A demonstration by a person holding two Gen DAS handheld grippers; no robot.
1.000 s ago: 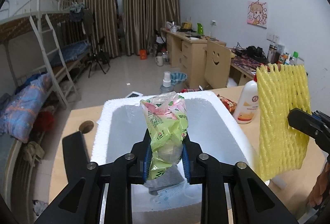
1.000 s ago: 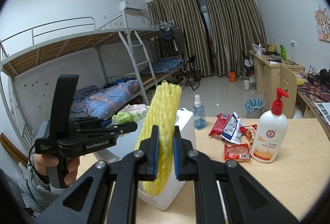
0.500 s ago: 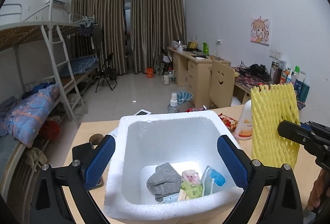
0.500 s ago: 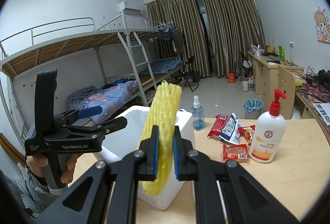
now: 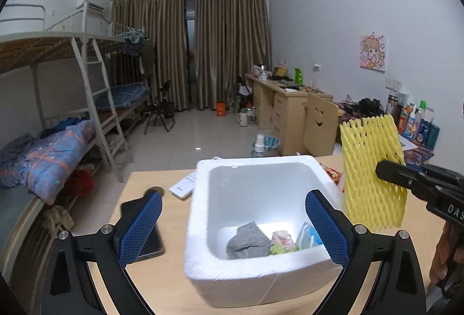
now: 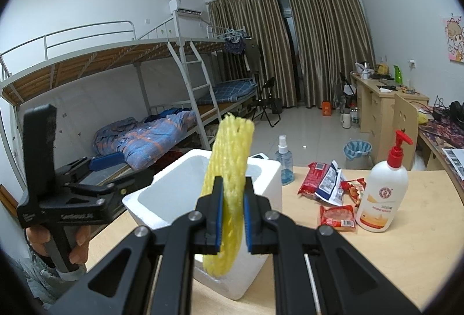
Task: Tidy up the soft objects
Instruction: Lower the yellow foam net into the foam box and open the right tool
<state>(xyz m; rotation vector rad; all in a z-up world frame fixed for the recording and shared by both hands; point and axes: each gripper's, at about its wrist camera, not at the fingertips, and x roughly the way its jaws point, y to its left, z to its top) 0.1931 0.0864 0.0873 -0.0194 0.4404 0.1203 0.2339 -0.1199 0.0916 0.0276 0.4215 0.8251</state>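
While hovering over the foam box (image 5: 200, 231) | left tongs (image 5: 232, 231) spread wide, grasping nothing | right tongs (image 6: 233, 216) clenched on yellow foam net (image 6: 229, 184), held upright beside box's right wall | grey cloth (image 5: 246, 239), green packet (image 5: 282, 241) lying on box floor | box standing near bench's (image 5: 162, 280) front edge | pump bottle (image 6: 380, 190), snack packs (image 6: 324, 180) toward far right edge

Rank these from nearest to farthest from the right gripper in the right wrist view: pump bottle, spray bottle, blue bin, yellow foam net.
1. Yellow foam net, clamped in the right gripper.
2. Pump bottle, right, on the table.
3. Spray bottle, behind the foam box.
4. Blue bin, on the floor beyond.
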